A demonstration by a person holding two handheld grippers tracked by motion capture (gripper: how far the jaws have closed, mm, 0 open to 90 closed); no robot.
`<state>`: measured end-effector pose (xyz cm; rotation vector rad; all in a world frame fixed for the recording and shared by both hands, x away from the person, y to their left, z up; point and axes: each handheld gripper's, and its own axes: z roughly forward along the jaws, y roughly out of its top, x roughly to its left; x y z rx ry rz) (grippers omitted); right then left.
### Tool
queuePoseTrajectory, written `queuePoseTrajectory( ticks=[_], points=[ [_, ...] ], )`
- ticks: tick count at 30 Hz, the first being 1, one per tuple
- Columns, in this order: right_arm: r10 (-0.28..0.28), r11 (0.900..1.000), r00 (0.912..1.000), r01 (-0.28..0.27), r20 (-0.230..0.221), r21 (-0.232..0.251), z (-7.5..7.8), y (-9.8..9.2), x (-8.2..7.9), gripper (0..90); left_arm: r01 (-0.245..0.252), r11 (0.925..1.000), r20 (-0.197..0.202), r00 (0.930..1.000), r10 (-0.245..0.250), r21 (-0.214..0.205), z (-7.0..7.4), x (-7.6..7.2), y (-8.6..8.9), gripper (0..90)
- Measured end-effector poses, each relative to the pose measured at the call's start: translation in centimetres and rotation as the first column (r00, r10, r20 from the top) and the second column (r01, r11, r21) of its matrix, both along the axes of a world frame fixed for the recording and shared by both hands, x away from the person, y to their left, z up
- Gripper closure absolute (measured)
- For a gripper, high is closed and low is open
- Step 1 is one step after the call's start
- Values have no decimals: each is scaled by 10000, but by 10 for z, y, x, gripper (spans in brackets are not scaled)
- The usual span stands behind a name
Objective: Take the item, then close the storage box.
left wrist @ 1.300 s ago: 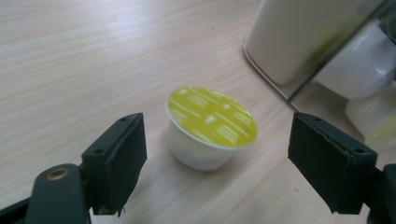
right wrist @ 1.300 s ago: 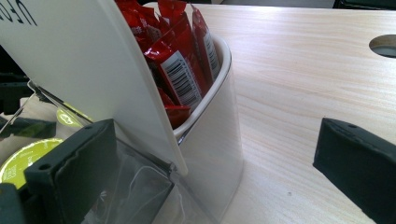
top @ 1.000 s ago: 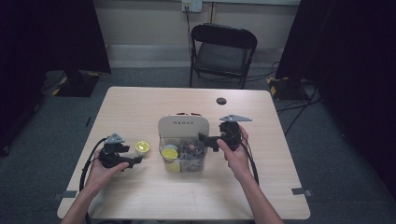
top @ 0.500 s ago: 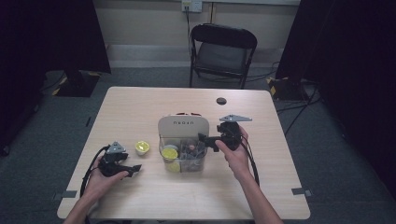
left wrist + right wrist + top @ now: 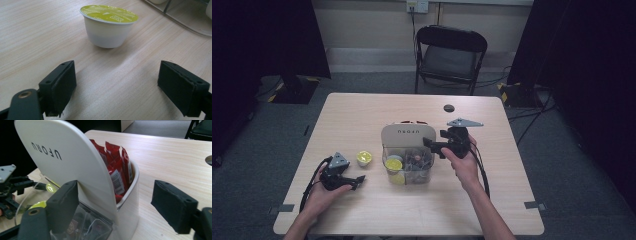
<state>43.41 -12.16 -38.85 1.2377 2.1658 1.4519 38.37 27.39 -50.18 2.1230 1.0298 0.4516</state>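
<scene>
A white capsule with a yellow-green lid stands on the table, a short way ahead of my left gripper. The left jaws have just been opening and stand wide with nothing between them. In the high view the capsule sits left of a white organiser, and my left gripper lies low beside it. My right gripper is at the organiser's right side. Its jaws have just been closing and straddle the organiser's white wall, with the right pad still apart from it. Red sachets stand in the back pocket.
The organiser's clear front compartments hold another yellow-lidded capsule and small dark items. A round dark hole sits in the tabletop behind the right hand. A black folding chair stands beyond the far edge.
My left gripper has drawn back a little toward the near edge, away from the capsule, which stays standing on the table. The right hand has kept its place by the organiser.
</scene>
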Motion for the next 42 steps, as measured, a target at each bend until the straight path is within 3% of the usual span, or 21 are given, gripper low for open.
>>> queuePoseTrajectory(
  ticks=[11, 16, 42],
  points=[
    [510, 9980, 9983, -520, 271, 360, 13, 8, -2, 441, 0, 10000, 3, 10000, 0, 5, 0, 0, 0, 147],
    [621, 9972, 9979, -627, 163, 418, 16, 12, -2, 486, -4, 10000, 2, 10000, 4, 1, 0, 0, 0, 147],
    [888, 9952, 9951, -904, 428, 370, 16, 7, -16, 499, -29, 10000, 34, 10000, 29, 2, 0, 0, 0, 147]
  ],
)
